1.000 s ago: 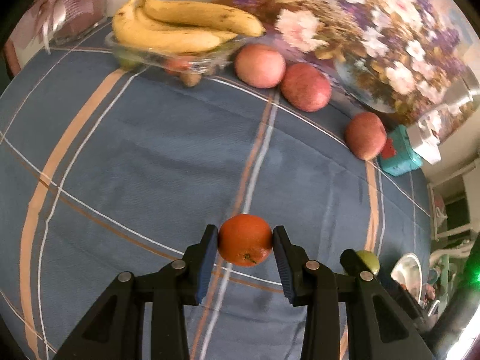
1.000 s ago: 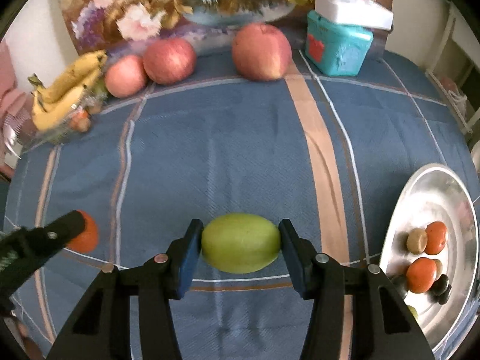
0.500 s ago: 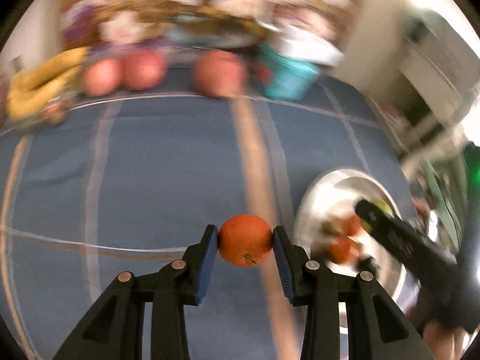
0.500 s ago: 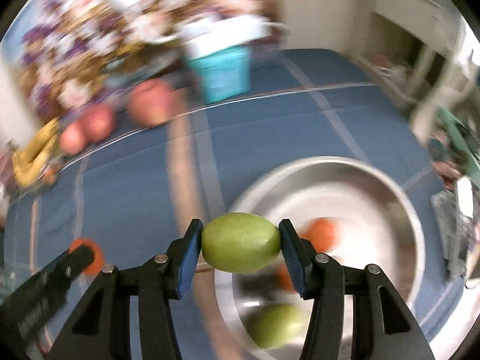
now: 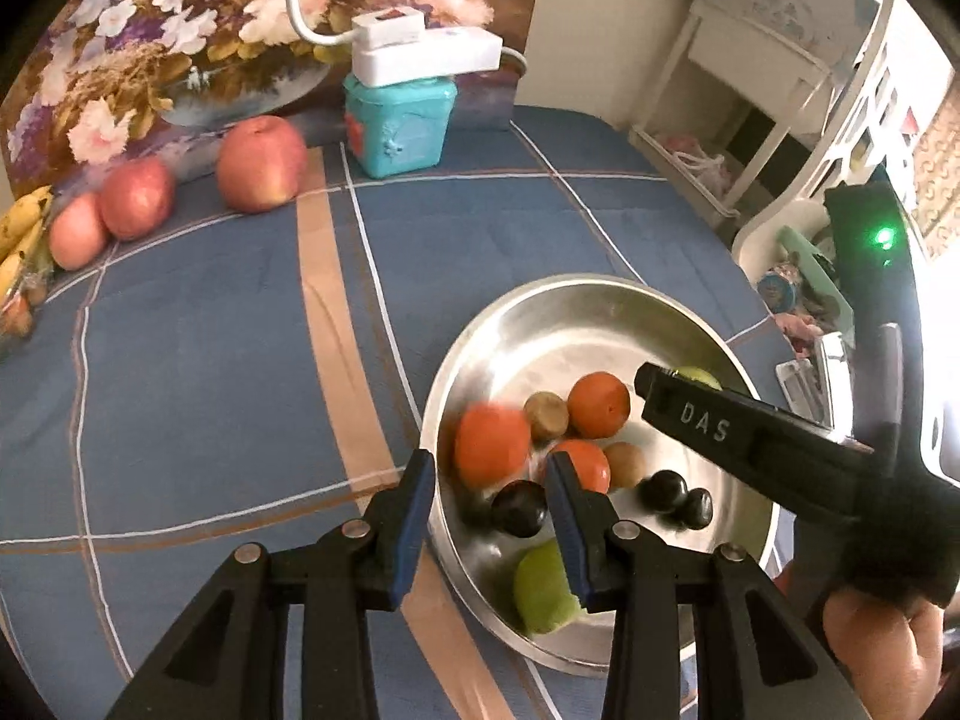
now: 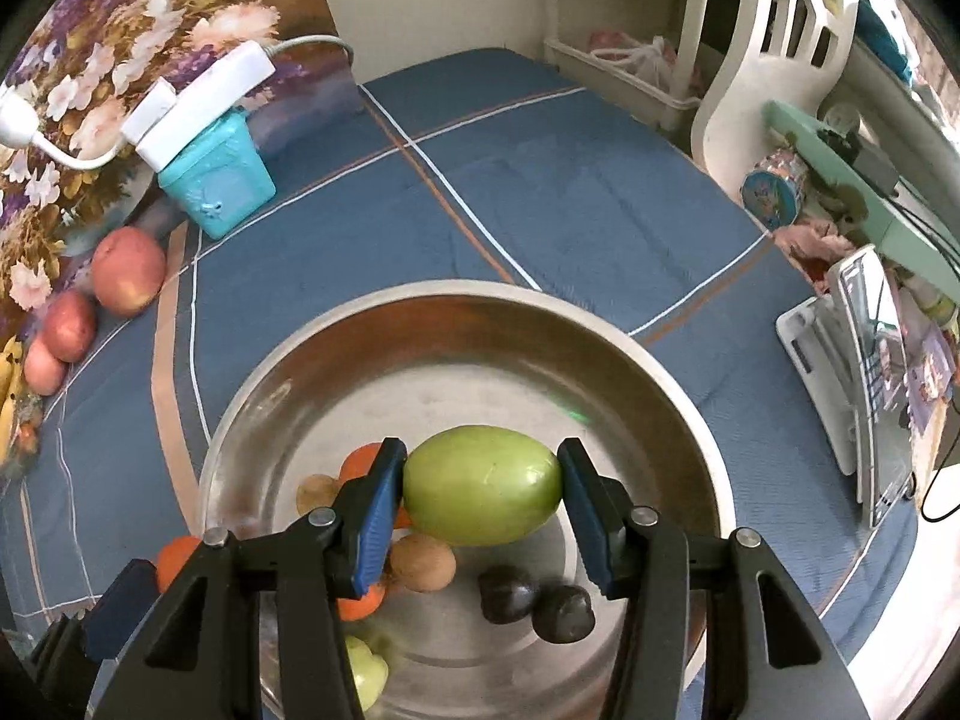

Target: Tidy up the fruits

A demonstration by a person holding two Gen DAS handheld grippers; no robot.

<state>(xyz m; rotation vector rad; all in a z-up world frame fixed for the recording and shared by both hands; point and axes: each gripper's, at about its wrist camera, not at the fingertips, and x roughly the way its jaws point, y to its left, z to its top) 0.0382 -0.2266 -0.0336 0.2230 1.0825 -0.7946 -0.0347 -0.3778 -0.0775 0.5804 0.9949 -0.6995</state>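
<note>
A steel bowl (image 5: 576,312) (image 6: 468,312) sits on the blue cloth and holds several small fruits: oranges, brown ones, dark ones and a green one (image 5: 540,591). My left gripper (image 5: 487,516) is open at the bowl's left rim; a blurred orange (image 5: 492,447) drops free just beyond the fingers. My right gripper (image 6: 480,495) is shut on a green fruit (image 6: 483,492) above the bowl's middle. The right gripper also shows in the left wrist view (image 5: 750,438).
Red apples (image 5: 261,162) (image 5: 135,198) and bananas (image 5: 18,228) line the far left edge by a floral picture. A teal box (image 5: 399,123) with a white power strip stands behind. A white chair (image 6: 774,60) and a phone stand (image 6: 864,372) are to the right.
Both grippers swung right over the bowl. My left gripper opened and let go of the orange, which falls into the bowl. The right gripper still holds the green fruit.
</note>
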